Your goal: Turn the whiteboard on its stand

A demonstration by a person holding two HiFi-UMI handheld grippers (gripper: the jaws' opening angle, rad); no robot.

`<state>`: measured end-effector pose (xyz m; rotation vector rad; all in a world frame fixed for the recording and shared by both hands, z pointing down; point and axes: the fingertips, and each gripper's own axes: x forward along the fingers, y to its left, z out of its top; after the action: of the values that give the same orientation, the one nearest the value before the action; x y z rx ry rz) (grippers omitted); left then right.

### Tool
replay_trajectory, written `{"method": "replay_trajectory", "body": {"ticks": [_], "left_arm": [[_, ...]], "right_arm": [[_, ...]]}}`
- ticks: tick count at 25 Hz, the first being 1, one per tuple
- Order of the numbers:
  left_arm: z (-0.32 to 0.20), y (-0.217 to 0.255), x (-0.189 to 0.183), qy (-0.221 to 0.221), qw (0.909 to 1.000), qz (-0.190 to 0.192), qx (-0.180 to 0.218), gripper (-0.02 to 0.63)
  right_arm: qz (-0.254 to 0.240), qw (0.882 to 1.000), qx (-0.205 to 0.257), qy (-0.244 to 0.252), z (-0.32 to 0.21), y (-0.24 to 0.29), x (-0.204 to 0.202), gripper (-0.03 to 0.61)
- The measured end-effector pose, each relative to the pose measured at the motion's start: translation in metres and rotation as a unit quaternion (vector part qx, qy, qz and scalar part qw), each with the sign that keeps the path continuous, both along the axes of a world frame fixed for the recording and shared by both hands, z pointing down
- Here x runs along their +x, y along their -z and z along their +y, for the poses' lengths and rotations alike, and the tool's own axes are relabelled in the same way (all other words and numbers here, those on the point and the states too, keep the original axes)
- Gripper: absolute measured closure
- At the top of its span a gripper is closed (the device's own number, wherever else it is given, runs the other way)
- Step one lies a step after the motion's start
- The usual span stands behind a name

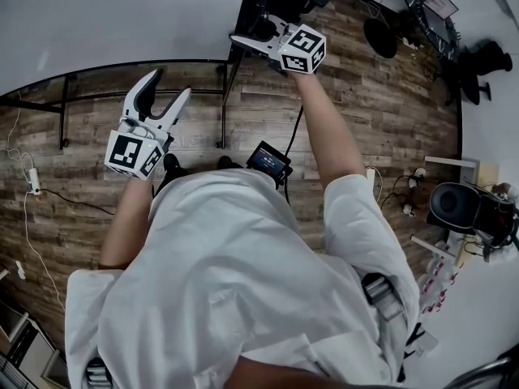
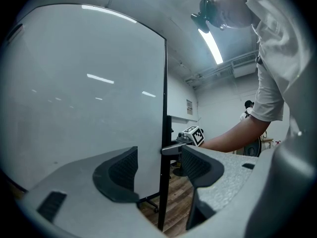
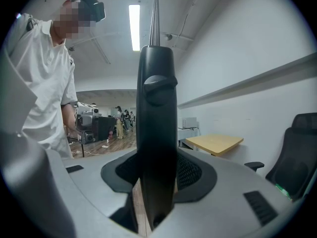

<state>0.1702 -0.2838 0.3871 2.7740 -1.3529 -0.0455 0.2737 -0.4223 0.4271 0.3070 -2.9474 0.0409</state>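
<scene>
The whiteboard fills the upper left of the head view, with its black stand below it. In the left gripper view its white face stands on the left, ending in a black edge strip. My right gripper is at the board's right end. Its jaws are shut on the black frame edge, which stands upright between the pads of the right gripper. My left gripper points at the board's face, a little apart from it. The left gripper is open and holds nothing.
The floor is wood planks. Office chairs stand at the top right, another black chair at the right. Cables and a power strip lie at the left. A wooden table and a chair stand by the wall.
</scene>
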Motion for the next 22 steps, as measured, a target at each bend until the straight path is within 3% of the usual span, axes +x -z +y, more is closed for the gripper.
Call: {"method": "replay_trajectory", "body": {"ticks": [15, 22], "left_arm": [[-0.001, -0.005, 0.013, -0.006, 1.0000, 0.000, 0.002, 0.339], [-0.006, -0.004, 0.036, -0.010, 0.9999, 0.001, 0.002, 0.339]], "right_arm": [[0.004, 1.000, 0.002, 0.010, 0.002, -0.003, 0.007, 0.403], [0.004, 1.000, -0.001, 0.003, -0.006, -0.003, 0.029, 0.403]]}}
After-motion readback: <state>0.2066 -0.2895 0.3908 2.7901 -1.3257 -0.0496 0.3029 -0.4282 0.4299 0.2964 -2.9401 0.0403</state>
